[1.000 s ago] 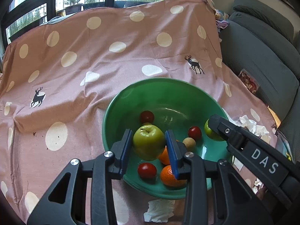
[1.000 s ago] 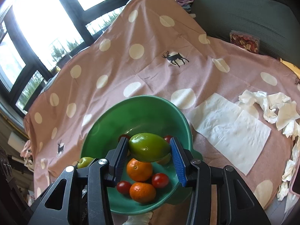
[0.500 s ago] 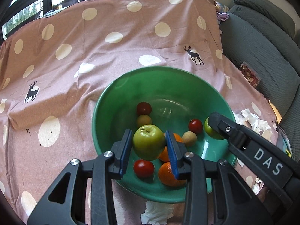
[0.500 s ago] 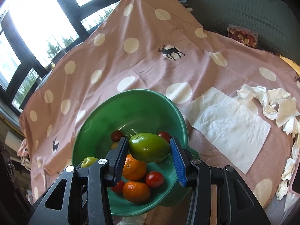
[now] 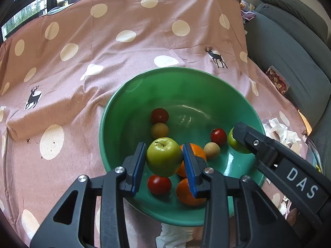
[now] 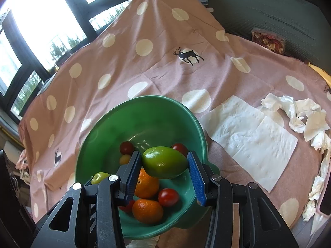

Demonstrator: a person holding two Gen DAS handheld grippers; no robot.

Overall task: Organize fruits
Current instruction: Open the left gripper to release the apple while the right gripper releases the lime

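My left gripper [image 5: 163,161] is shut on a green apple [image 5: 164,156] and holds it over the near part of a green bowl [image 5: 132,95]. My right gripper [image 6: 164,163] is shut on a green mango [image 6: 164,162] over the same bowl [image 6: 144,107]. The bowl holds two oranges [image 5: 190,194], several red tomatoes [image 5: 159,184] and small brown fruits [image 5: 211,150]. The right gripper with its mango [image 5: 238,144] shows at the bowl's right rim in the left wrist view. The apple [image 6: 100,177] shows at the bowl's left in the right wrist view.
A pink polka-dot cloth [image 5: 82,82] covers the surface. Flat white napkins [image 6: 248,136] and crumpled tissues [image 6: 306,115] lie right of the bowl. A grey sofa [image 5: 289,51] stands at the right. A crumpled tissue [image 5: 173,235] lies by the bowl's near rim.
Both grippers have moved forward over the bowl, holding their fruits. More of the bowl's inside shows now, including a small brown fruit beside the far tomato.
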